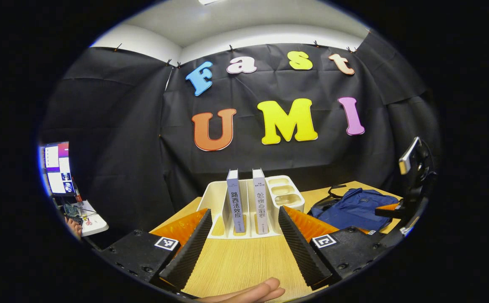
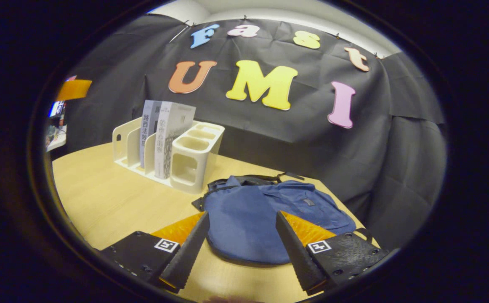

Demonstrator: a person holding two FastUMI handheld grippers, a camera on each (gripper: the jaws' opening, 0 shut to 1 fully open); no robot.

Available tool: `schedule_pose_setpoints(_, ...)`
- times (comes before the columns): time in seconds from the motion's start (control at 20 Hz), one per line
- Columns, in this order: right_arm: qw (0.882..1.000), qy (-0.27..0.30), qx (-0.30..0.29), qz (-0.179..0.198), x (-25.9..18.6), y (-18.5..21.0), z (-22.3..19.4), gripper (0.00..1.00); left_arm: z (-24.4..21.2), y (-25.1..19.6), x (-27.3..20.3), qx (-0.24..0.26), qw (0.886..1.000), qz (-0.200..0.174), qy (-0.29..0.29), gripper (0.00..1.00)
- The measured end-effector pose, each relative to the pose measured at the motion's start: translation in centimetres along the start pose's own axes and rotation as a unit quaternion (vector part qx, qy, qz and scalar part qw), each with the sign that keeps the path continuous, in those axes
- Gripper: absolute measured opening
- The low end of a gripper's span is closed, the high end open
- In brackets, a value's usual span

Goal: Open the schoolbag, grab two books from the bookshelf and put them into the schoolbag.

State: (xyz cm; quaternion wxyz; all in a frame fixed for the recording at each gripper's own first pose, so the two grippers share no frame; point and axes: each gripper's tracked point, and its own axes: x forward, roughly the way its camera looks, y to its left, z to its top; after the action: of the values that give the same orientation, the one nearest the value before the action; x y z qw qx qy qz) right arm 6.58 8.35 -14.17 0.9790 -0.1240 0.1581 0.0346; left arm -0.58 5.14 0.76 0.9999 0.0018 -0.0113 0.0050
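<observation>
Left gripper [image 1: 242,242] hovering above the wooden table [image 1: 244,261], jaws spread wide, gripping nothing. Pointing straight at the white bookshelf [image 1: 215,198], which is standing near the far edge of the table. Two books sitting upright in neighbouring slots of the bookshelf, spines facing the camera: left book [image 1: 235,202] and right book [image 1: 260,202], apart from each other with a divider between. Empty open compartments showing at the right end of the bookshelf. Schoolbag [image 1: 356,208], blue, lying flat on the table just right of the bookshelf, black strap curling at its near-left corner. Other gripper [image 1: 413,189] hanging over the right side of the schoolbag in the left gripper view; open or closed state there not readable. Fingertips of a hand [image 1: 253,292] showing at the bottom edge of the left gripper view. Monitor [image 1: 57,168] glowing at far left, off the table.

Right gripper [image 2: 240,248] hovering low over the near edge of the schoolbag [image 2: 265,214], jaws wide apart, holding nothing, fingers not touching the fabric as far as visible. Schoolbag lying flat, flap looking closed, whether zipped impossible to tell. Bookshelf [image 2: 190,160] standing just behind the schoolbag to the left, both books [image 2: 162,134] standing upright in it.
</observation>
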Motion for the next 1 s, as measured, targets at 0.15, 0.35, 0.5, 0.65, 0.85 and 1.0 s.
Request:
schedule_pose_setpoints(0.15,0.999,0.017,-0.042,0.002,2.2,2.1,-0.9,0.95,-0.7,0.5,0.6,-0.001,1.000,0.005,0.010,0.99)
schedule_pose_setpoints(0.35,0.996,0.055,-0.074,0.001,5.1,4.2,-2.0,0.94,-1.3,1.3,1.3,-0.005,1.000,0.011,0.019,0.99)
schedule_pose_setpoints(0.5,0.993,0.080,-0.087,-0.009,7.2,4.7,-3.3,0.94,-1.9,1.9,1.7,-0.006,0.999,0.023,0.028,0.99)
schedule_pose_setpoints(0.65,0.988,0.095,-0.110,-0.046,8.2,3.6,-3.8,0.93,-2.5,1.9,2.1,-0.007,0.999,0.024,0.037,0.99)
schedule_pose_setpoints(0.85,0.982,0.110,-0.126,-0.083,9.2,2.3,-3.8,0.90,-2.8,2.1,2.5,-0.010,0.999,0.025,0.038,0.99)
schedule_pose_setpoints(1.0,0.983,0.122,-0.112,-0.080,9.2,2.2,-3.6,0.86,-3.0,2.2,2.6,-0.015,0.999,0.026,0.042,0.99)
